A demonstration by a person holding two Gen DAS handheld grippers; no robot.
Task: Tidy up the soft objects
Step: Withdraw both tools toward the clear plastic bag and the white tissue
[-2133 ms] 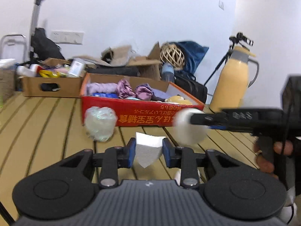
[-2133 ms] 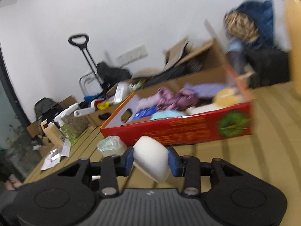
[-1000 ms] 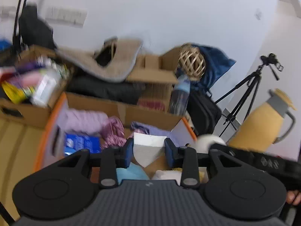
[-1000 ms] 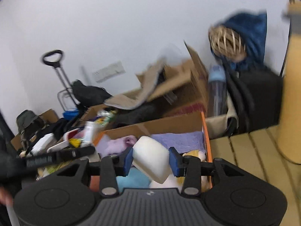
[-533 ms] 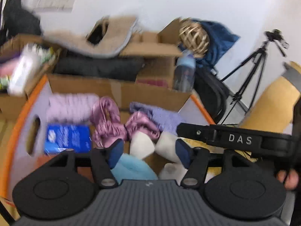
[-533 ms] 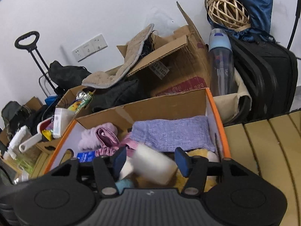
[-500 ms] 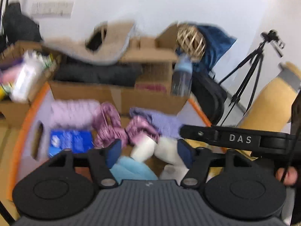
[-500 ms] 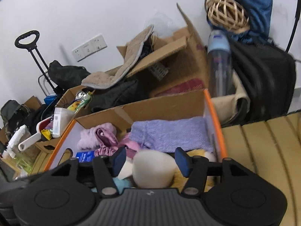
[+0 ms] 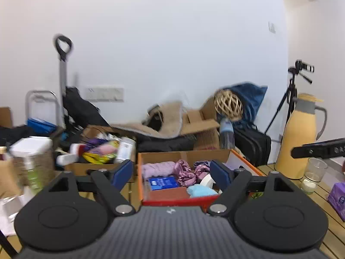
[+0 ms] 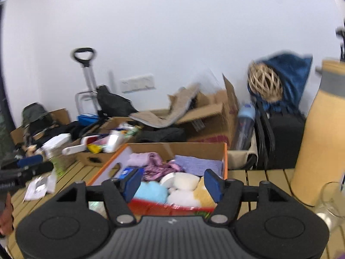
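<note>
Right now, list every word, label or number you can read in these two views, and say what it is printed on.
"DAS", partly cut off at the frame edge: on the right tool's black bar.
Blue packet in the red box: white print, too blurred to read.
Purple box: round mark, too small to read.
Water bottle label: blurred, unreadable.
Cardboard box sticker: blurred, unreadable.

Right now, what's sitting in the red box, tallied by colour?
Purple or pink: 3 (lilac roll, satin bundle, lavender cloth)
White or cream: 3 (round sponge, cream sponge, white fluff)
Light blue fluff: 1
Yellow plush: 1
Blue packet: 1
Total in red box: 9
</note>
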